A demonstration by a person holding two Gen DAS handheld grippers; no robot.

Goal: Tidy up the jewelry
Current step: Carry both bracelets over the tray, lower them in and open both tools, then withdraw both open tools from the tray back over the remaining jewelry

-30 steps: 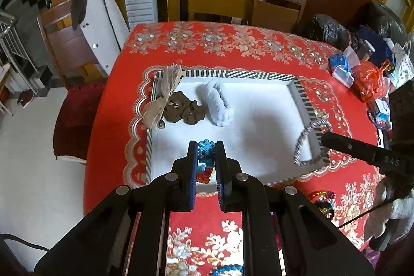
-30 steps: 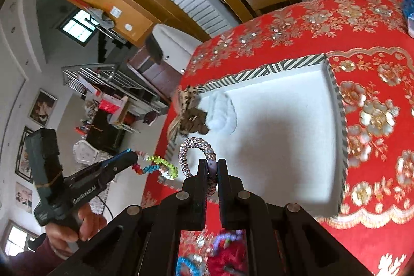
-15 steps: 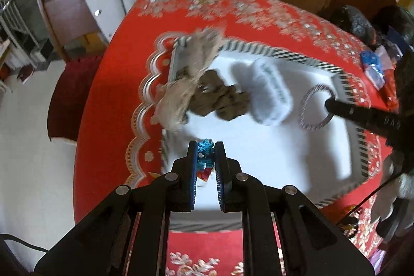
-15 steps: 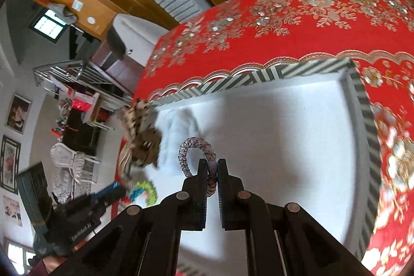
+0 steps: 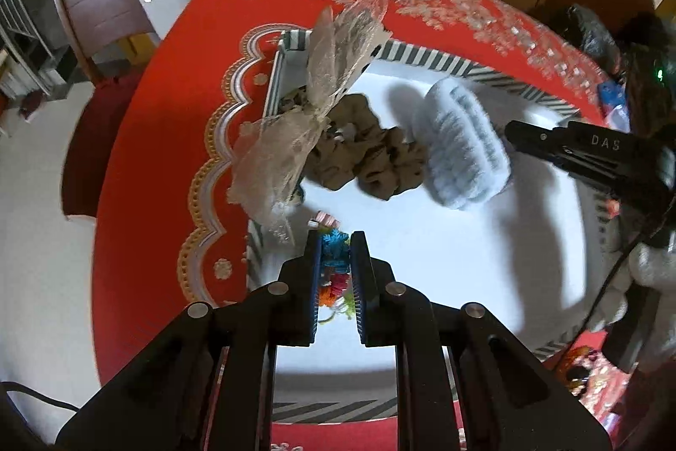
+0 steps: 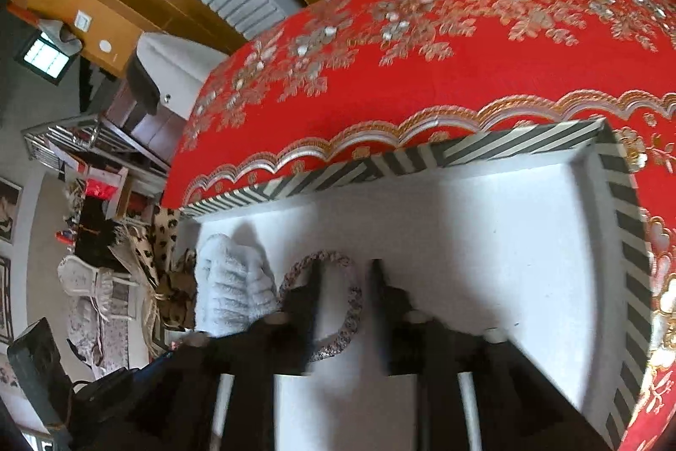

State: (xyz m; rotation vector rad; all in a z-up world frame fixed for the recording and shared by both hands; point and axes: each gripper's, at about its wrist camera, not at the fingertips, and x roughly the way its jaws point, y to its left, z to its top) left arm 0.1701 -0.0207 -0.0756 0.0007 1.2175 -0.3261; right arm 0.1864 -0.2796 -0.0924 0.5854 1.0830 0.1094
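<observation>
step: bracelets set into tray [image 6: 528,148] | left gripper [image 5: 336,239] opening, yarn bracelet [image 5: 335,244] between pads, low over tray floor | right gripper [image 6: 344,273] opening, beaded bracelet [image 6: 352,303] loose on floor | jaws to be widened fully before lifting straight up, lest a bracelet is dragged

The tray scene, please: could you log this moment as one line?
left tool: opening, colourful yarn bracelet between jaws | right tool: opening, beaded ring released on striped tray
</observation>
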